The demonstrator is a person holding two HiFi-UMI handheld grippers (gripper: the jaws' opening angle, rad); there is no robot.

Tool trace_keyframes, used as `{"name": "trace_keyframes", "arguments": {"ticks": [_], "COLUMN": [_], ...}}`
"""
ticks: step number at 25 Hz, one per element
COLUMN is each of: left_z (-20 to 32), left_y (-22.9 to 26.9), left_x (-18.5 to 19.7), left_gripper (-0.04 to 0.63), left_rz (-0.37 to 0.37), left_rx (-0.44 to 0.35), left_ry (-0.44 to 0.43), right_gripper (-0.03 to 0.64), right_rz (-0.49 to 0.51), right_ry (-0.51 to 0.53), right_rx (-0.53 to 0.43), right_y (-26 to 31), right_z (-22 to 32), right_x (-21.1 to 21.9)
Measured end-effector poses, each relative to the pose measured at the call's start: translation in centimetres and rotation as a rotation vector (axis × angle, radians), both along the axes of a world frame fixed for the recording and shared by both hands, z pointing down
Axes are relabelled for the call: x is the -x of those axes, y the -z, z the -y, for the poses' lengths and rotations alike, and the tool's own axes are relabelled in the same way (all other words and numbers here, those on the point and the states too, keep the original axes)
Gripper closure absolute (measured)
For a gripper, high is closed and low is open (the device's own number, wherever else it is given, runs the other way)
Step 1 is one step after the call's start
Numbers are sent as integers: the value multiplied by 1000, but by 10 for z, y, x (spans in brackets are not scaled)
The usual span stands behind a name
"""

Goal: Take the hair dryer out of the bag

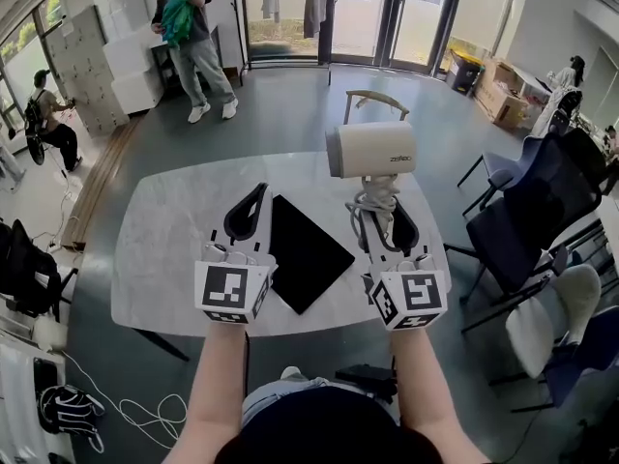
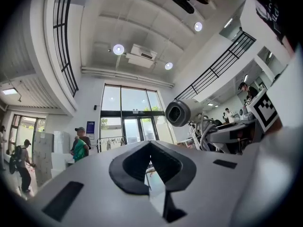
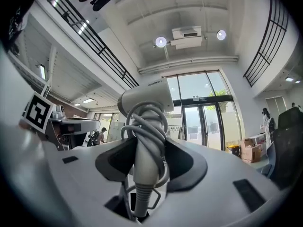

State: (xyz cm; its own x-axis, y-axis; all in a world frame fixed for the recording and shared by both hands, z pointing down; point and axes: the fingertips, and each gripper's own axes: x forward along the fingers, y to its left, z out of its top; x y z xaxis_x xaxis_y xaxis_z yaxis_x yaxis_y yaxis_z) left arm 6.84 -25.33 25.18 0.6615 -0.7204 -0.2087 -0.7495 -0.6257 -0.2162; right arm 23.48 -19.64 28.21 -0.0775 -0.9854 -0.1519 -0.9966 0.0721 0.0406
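Place: an office-like hall.
Signs: glass doors point(image 1: 387, 17) beyond the fingers point(image 1: 247, 211), office chairs point(image 1: 532, 211) to their right, white cabinets point(image 1: 126, 46) far left.

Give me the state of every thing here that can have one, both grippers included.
White hair dryer: out of the bag, held in the air by its handle.
Grey power cord: wound round the dryer's handle.
Flat black bag: lying flat on the grey table, no gripper on it.
Left gripper: shut, empty.
Right gripper: shut on the hair dryer's handle.
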Motion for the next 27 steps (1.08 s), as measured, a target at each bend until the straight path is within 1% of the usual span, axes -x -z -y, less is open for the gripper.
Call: {"name": "trace_keyframes", "arguments": {"ticks": [4,6,10,24,27], "left_z": [-1,0,4,9,8], "left_y": [1,0,-1,-1,0], "left_x": [3,4,8,13,9], "left_gripper": [583,583,583,583,583], "left_rz": [-1,-4,-5,-11,-12], "left_rx": [-9,-7,-4,0,0], "left_ry": [-16,-21,-21,-21,-20], "right_gripper": [414,414,414,414,414], "right_rz": [10,-2,-32,-48,-47], "right_ry": [-22,-31,-43,-64,-66], "right_rx": [-28,-34,-35,-31,-32], "right_y": [8,9,10,12,13], "right_z": [-6,-7,-6,-8,-9], "right_x": [3,3,2,-2,-7]}}
